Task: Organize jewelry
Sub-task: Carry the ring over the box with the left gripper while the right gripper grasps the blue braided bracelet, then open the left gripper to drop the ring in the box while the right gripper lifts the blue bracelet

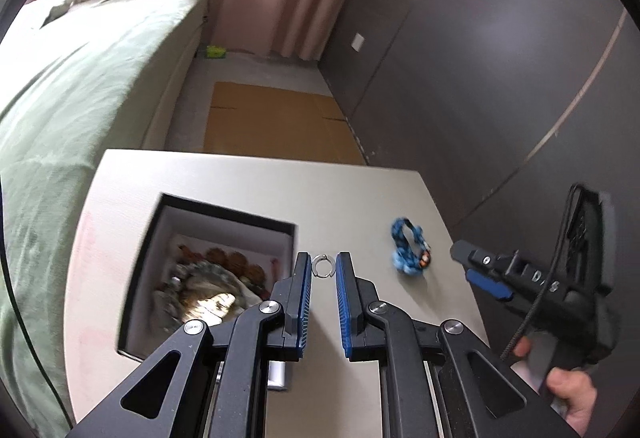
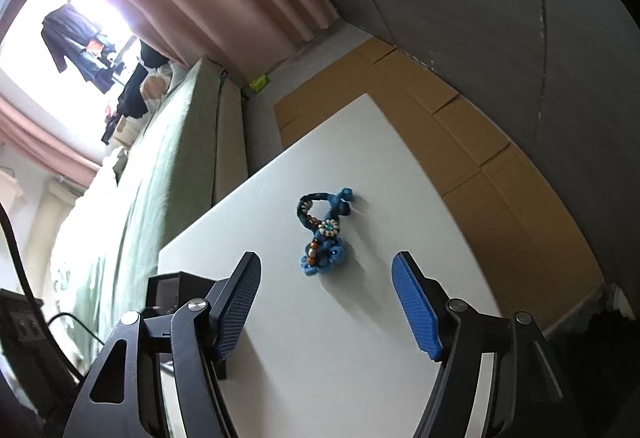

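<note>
Left wrist view: the left gripper stands over the white table with its jaws parted a little, and a small silver ring sits exactly between the two blue pads. The ring appears to lie on the tabletop with a sliver of clearance on each side; contact with either pad cannot be confirmed. Just to the left of the gripper is the open jewelry box, a dark-rimmed box whose white interior already holds a heap of beaded and metal pieces. To the right of the ring, well apart from it, lies a blue braided bracelet. The right gripper is seen at the table's right edge, held in the person's hand.

Right wrist view: the right gripper has its jaws spread wide and holds nothing. The blue braided bracelet, set with beads, lies on the table ahead of the fingertips and centred on the gap.

Assessment: the step in hand is judged to be the pickup of the ring by the left gripper for transfer to the box. The next move calls for a gentle, level closure; a thin metal ring on a smooth surface may skid or flip. The bracelet is not yet stowed, and the right gripper is well placed for it.
</note>
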`<move>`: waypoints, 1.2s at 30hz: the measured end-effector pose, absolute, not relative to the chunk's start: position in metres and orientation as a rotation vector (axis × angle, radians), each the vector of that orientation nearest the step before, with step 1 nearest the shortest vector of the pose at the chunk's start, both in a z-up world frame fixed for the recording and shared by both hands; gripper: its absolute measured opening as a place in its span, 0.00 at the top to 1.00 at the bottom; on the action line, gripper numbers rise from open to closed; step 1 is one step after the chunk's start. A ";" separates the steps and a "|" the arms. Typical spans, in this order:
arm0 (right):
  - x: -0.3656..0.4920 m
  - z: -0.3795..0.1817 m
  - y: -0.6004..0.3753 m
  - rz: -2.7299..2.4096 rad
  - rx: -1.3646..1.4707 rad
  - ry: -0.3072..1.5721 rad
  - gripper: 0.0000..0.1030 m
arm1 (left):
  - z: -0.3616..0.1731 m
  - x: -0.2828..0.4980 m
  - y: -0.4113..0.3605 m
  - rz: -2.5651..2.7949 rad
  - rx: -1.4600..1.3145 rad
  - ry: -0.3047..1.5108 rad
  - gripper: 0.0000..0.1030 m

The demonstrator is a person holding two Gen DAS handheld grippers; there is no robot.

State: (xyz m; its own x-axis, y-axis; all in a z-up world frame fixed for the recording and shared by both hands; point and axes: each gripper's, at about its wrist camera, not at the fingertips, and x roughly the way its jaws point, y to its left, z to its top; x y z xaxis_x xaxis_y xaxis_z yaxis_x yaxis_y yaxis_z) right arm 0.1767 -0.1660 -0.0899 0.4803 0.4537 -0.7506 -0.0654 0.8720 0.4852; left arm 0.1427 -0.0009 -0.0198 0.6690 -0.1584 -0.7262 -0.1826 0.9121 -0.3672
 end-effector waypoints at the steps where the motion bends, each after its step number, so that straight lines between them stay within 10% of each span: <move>1: 0.180 -0.092 -0.163 0.328 0.418 1.028 0.32 | -0.019 0.143 0.004 0.020 -0.441 0.841 0.88; 10: 0.204 -0.108 -0.135 0.330 0.376 1.034 0.37 | -0.026 0.150 0.032 0.050 -0.477 0.833 0.88; 13: 0.210 -0.113 -0.126 0.336 0.357 1.041 0.52 | -0.025 0.150 0.036 0.048 -0.484 0.833 0.88; 16: 0.212 -0.117 -0.121 0.330 0.352 1.060 0.86 | -0.024 0.147 0.039 0.053 -0.491 0.834 0.88; 33: 0.164 -0.066 -0.107 0.473 0.374 0.947 0.86 | -0.018 0.119 0.057 0.085 -0.566 0.857 0.87; 36: 0.154 -0.057 -0.101 0.510 0.377 0.923 0.86 | -0.021 0.116 0.059 0.084 -0.586 0.879 0.67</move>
State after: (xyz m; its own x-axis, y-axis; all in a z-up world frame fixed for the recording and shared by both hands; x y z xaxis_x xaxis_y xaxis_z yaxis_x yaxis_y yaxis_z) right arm 0.1541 -0.1009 -0.0572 0.4994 0.5669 -0.6552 -0.2534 0.8187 0.5153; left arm 0.1158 0.0589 -0.0210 0.6450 -0.1655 -0.7460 -0.3036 0.8404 -0.4490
